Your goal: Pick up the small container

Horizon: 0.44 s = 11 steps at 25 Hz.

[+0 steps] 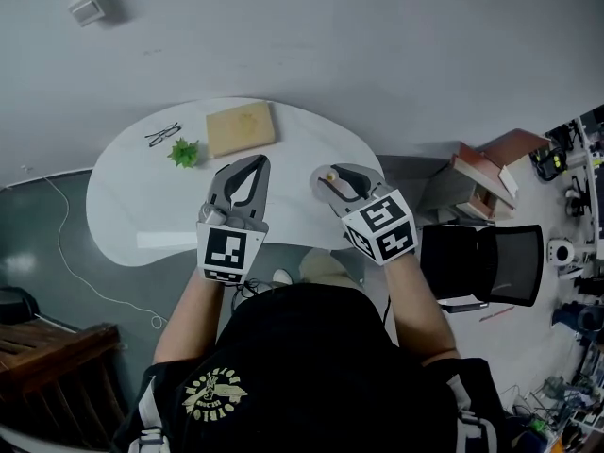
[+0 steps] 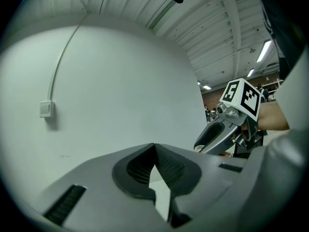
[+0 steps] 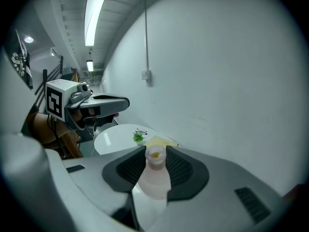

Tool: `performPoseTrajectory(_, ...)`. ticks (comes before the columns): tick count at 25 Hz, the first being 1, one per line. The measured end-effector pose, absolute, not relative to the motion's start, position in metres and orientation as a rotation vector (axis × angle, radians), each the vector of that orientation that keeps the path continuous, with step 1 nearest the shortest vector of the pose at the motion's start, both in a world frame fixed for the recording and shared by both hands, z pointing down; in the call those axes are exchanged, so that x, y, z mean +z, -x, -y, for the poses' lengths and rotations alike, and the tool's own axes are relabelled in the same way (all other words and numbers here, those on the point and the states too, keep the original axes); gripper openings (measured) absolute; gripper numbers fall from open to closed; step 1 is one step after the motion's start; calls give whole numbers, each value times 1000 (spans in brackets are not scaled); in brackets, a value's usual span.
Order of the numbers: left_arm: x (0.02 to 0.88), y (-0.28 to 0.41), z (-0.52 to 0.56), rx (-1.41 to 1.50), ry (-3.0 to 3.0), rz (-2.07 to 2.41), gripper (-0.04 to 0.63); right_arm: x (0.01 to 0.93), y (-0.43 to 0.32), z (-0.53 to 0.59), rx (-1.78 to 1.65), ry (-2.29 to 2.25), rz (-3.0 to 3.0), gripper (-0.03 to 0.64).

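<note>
The small container (image 3: 154, 177), a translucent white bottle with something yellow at its open top, sits upright between my right gripper's (image 3: 155, 153) dark pads, which are shut on it. From the head view it shows as a pale shape (image 1: 327, 179) at the tip of the right gripper (image 1: 334, 175), held in the air over the near right edge of the white table (image 1: 132, 206). Beside it my left gripper (image 1: 257, 166) hangs over the table's middle. Its jaws meet at the tips (image 2: 154, 146) with nothing between them, and it points at the grey wall.
On the table's far side lie a wooden board (image 1: 242, 126), a small green plant (image 1: 184, 151) and a pair of glasses (image 1: 163, 135). A black chair (image 1: 491, 262) and stacked boxes (image 1: 484, 177) stand to the right. A wooden piece (image 1: 47, 347) sits at the lower left.
</note>
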State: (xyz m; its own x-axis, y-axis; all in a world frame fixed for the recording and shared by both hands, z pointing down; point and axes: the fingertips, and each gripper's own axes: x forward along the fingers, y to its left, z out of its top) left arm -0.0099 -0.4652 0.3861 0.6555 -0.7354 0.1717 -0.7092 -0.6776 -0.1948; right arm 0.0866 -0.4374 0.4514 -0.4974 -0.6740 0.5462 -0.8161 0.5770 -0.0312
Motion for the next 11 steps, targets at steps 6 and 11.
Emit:
performPoseTrajectory(6,386,1,469,-345,2772,-1185,9,448,-93,437,393,-1209,2320,146)
performPoseTrajectory(11,387,-7,474,-339,2781,-1170,9,447,-97,441,391,-1215,2317,146)
